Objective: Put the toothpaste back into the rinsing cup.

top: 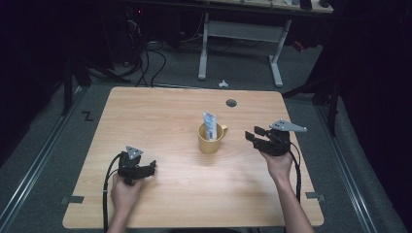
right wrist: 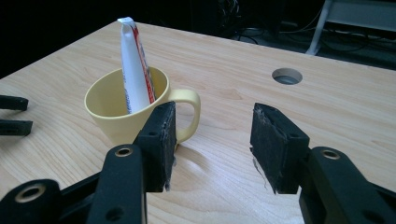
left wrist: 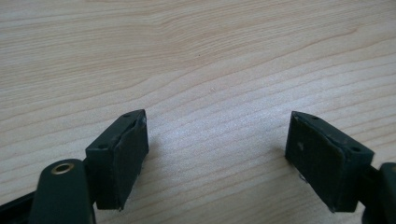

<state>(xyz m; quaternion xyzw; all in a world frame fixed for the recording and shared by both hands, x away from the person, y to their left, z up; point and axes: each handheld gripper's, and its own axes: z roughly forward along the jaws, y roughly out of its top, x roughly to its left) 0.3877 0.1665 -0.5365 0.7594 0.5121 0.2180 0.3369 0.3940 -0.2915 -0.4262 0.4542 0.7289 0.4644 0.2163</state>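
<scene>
A yellow mug (top: 211, 138) stands upright near the middle of the wooden table (top: 160, 111), its handle pointing right. A white tube with red and blue print (top: 210, 125) leans inside it, its flat end up. My right gripper (top: 252, 134) is held open just right of the mug, pointing left at it; in the right gripper view the mug (right wrist: 122, 109) and tube (right wrist: 134, 65) sit beyond its left jaw, the handle (right wrist: 189, 112) close by. My left gripper (top: 152, 167) rests open at the front left, over bare wood (left wrist: 215, 65).
A round cable hole (top: 231, 103) sits in the table's back right area. Beyond the far edge stands a white desk frame (top: 238, 34), with cables (top: 145, 58) on the grey floor. In the right gripper view the left gripper's jaws (right wrist: 14, 114) show at the left edge.
</scene>
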